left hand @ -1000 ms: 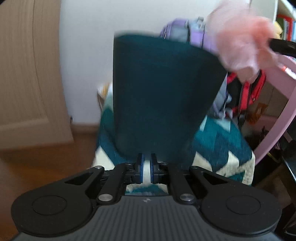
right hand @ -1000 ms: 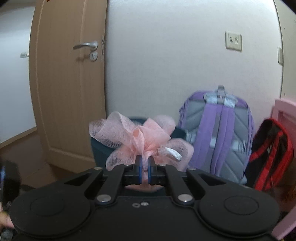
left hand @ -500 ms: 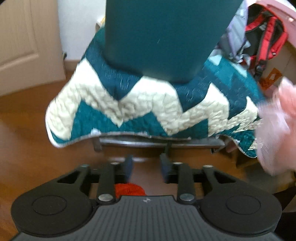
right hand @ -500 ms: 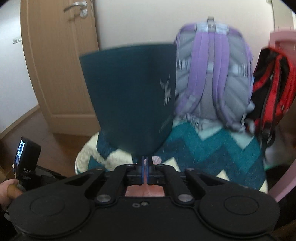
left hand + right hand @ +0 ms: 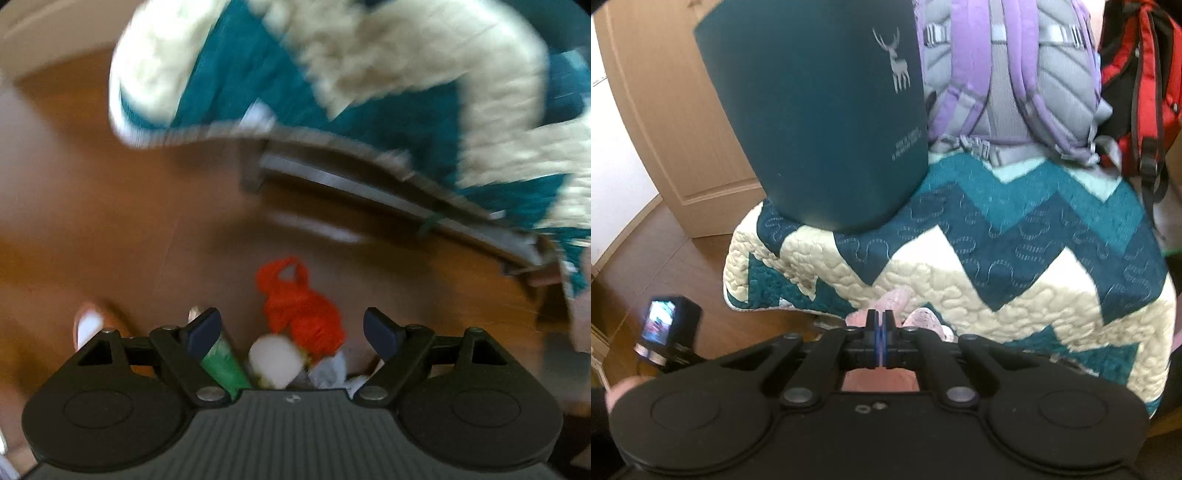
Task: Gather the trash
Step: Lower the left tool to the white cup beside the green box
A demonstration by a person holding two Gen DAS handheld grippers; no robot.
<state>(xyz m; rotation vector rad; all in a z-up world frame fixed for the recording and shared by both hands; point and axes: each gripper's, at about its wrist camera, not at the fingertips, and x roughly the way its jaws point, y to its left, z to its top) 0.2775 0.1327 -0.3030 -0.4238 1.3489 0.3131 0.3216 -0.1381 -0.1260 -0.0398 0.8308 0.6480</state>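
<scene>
While the left gripper (image 5: 293,328) points down at the wooden floor (image 5: 110,229), its fingers are spreading with nothing between them; the trash lies there near the quilt's edge: an orange net (image 5: 303,310), a green tube (image 5: 223,363) and white scraps (image 5: 275,360). On the right wrist view, the right gripper (image 5: 880,332) pinches pink mesh (image 5: 892,304), fingers pressed together, before the quilt (image 5: 997,280), where the dark teal bin (image 5: 820,110) stands at its left corner.

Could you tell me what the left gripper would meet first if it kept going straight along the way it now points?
Probably the crumpled orange-red mesh bag on the brown wooden floor; the left gripper, jaws opening, points at it.
</scene>
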